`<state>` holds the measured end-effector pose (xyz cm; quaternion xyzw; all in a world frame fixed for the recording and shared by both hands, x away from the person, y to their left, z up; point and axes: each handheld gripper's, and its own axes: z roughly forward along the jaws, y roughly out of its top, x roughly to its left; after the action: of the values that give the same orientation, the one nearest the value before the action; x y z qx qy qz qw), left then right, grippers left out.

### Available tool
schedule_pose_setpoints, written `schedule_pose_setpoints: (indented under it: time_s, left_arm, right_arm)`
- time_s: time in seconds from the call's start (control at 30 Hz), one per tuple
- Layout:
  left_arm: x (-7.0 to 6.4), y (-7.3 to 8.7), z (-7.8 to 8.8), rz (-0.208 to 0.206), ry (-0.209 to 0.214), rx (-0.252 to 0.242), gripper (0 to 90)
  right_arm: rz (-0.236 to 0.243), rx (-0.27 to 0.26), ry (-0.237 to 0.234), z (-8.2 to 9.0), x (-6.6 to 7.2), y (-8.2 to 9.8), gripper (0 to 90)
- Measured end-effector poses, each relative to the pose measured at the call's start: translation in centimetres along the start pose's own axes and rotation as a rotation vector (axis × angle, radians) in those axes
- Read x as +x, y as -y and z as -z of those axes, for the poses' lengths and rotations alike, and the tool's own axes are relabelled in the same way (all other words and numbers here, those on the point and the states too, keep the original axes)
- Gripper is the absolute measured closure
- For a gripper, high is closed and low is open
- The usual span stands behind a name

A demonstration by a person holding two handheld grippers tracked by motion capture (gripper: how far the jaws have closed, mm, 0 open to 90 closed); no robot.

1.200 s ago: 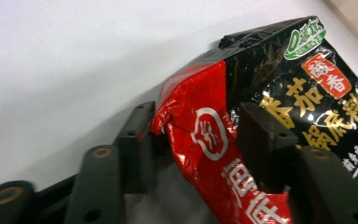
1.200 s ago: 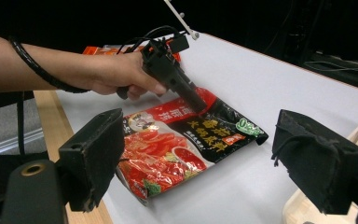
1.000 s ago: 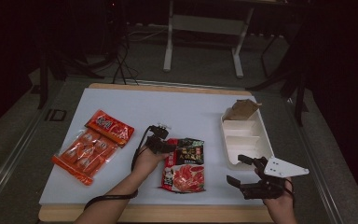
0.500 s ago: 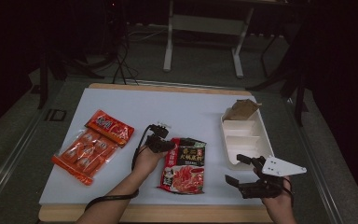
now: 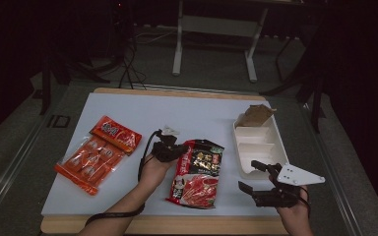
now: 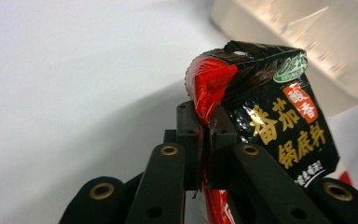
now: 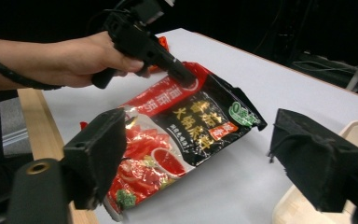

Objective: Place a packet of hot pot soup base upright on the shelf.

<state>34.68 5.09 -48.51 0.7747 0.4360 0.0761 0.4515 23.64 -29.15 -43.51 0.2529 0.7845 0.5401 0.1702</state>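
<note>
Near the middle of the bench [image 5: 128, 105], my left tool [image 5: 173, 150] is clamped on the top corner of the red-and-black soup-base pouch [image 5: 197, 172], its jaws having just closed on the foil, and that end is lifted while the rest lies flat. Next, I judge, comes carrying it right to the white tray [image 5: 256, 150], keeping the pinch firm. My right tool [image 5: 256, 179] waits with jaws apart beside the tray. A brown bag [image 5: 254, 116] fills the tray's far end; orange snack packs [image 5: 96, 152] lie well left.

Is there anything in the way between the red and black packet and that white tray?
Nothing visible. The left hand-held gripper pinches the packet by its top corner, and only bare white table lies between it and the tray.
</note>
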Motion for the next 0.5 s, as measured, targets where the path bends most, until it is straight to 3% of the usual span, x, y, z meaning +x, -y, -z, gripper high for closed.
schedule_pose_setpoints:
  time_s: [0.13,0.33,0.4,0.5]
  left_arm:
    - [-0.8,0.0,1.2,-0.023,0.021,-0.044,87.4]
    - [-1.4,0.0,2.6,-0.023,0.054,-0.080,87.4]
    - [-1.4,0.0,3.0,-0.022,0.063,-0.091,87.4]
    - [-1.6,0.1,3.6,-0.032,0.106,-0.111,87.3]
  right_arm:
    - [0.001,-0.035,0.018,0.5,0.0,-0.4,19.1]
    - [0.009,-0.030,0.043,0.7,0.1,-0.8,18.9]
    - [0.041,-0.030,0.066,0.7,0.1,-0.9,17.8]
    - [0.040,-0.031,0.075,0.6,0.0,-1.2,14.9]
